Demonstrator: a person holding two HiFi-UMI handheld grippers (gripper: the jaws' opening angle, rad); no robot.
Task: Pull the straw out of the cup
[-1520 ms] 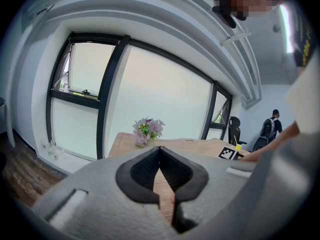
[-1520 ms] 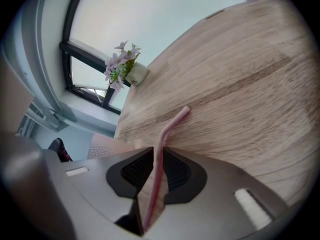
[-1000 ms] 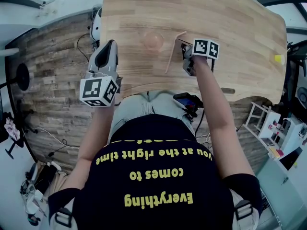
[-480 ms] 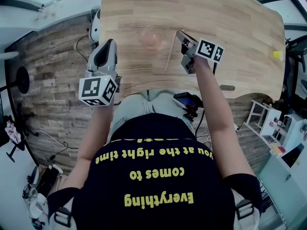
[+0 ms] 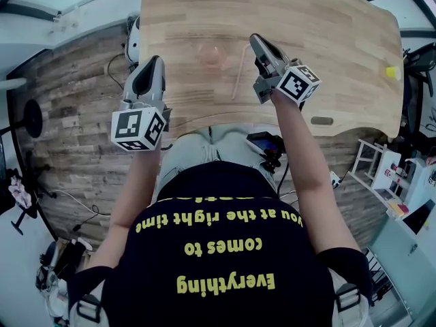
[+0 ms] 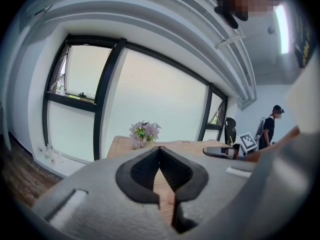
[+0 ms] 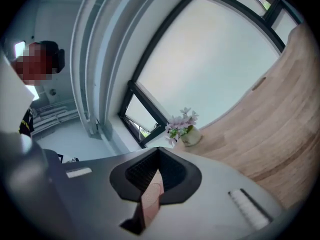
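Straw (image 5: pixel 238 73) flat on table (image 5: pixel 340 46), just beside cup (image 5: pixel 212 54), end near front edge

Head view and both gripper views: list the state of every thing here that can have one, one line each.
Straw: out of the cup, pinched near one end by the right gripper.
Cup: upright on the table, no straw in it.
Right gripper: shut on the straw.
Left gripper: shut, nothing between its jaws, held off the table's near edge.
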